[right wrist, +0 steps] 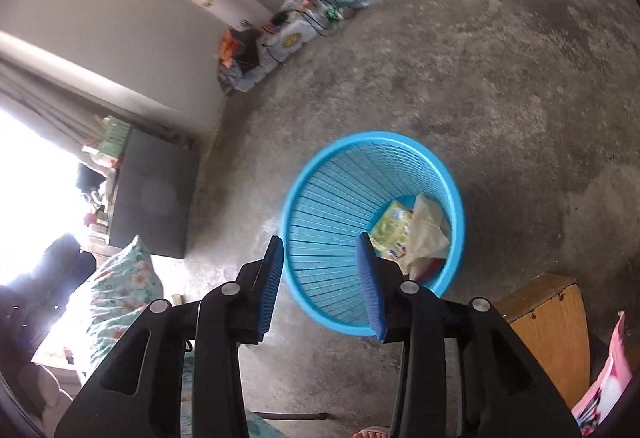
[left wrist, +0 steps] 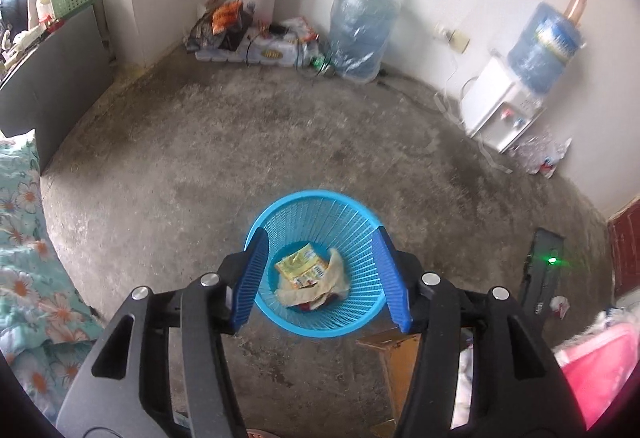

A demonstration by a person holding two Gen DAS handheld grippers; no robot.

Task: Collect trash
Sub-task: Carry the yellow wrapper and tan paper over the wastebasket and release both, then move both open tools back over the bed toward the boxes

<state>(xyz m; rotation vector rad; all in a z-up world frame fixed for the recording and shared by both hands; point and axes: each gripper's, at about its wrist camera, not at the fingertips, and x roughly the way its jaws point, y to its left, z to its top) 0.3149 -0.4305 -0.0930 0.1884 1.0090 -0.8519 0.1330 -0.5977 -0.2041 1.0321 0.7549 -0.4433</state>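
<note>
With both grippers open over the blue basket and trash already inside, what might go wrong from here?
1. The basket is light, open mesh; a descending left gripper or right gripper may clip its rim and tip it, spilling the yellow wrapper and crumpled paper.
2. A white scrap lies on the floor near the black device with the green light; it may get missed.

A home room: floral bedding [left wrist: 24,258], water dispenser [left wrist: 504,110], concrete floor [left wrist: 240,142].
</note>
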